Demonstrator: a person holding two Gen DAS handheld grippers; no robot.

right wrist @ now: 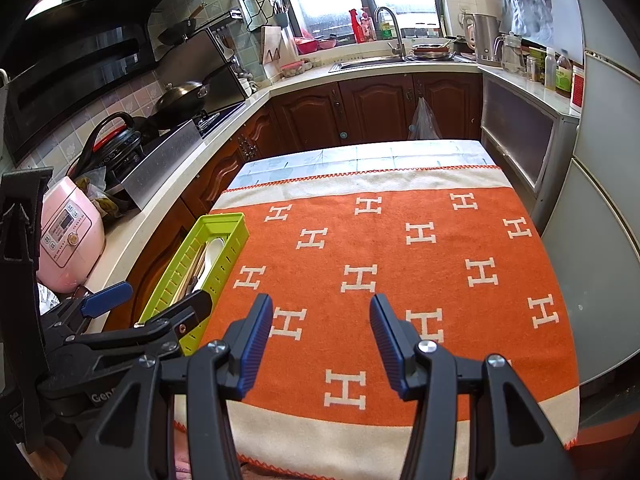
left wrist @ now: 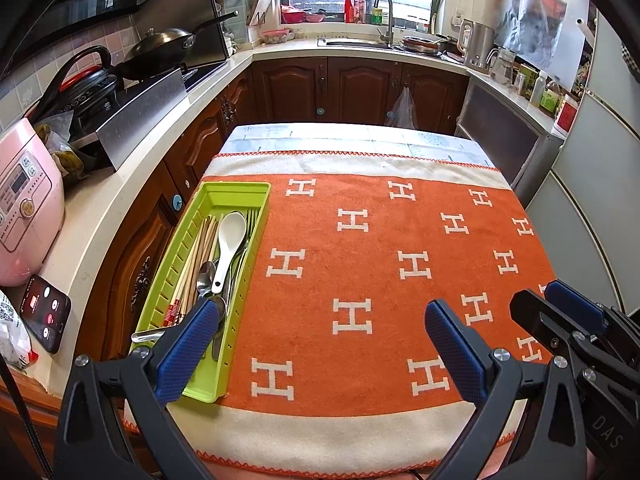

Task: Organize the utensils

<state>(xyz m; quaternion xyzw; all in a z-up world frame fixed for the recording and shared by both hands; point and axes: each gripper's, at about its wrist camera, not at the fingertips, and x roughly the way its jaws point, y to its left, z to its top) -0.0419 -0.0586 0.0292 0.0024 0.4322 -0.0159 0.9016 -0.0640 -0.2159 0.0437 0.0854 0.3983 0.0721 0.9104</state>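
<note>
A green utensil tray (left wrist: pixel 256 194) lies along the left edge of the orange blanket (left wrist: pixel 360 264). It holds a white spoon (left wrist: pixel 230 240), a fork (left wrist: pixel 251 218), chopsticks (left wrist: pixel 192 268) and metal spoons (left wrist: pixel 206 276). My left gripper (left wrist: pixel 322 322) is open and empty above the blanket's near edge, its left finger over the tray's near end. My right gripper (right wrist: pixel 320 320) is open and empty over the blanket's near middle. The tray (right wrist: pixel 236 222) also shows at the left of the right wrist view, with the left gripper (right wrist: pixel 160 296) beside it.
A kitchen counter (left wrist: pixel 132 184) runs along the left with a pink rice cooker (left wrist: pixel 24 204), a phone (left wrist: pixel 46 312) and a stove with a pan (left wrist: pixel 160 50). A sink (left wrist: pixel 360 42) stands at the back. A fridge (left wrist: pixel 600 184) stands at the right.
</note>
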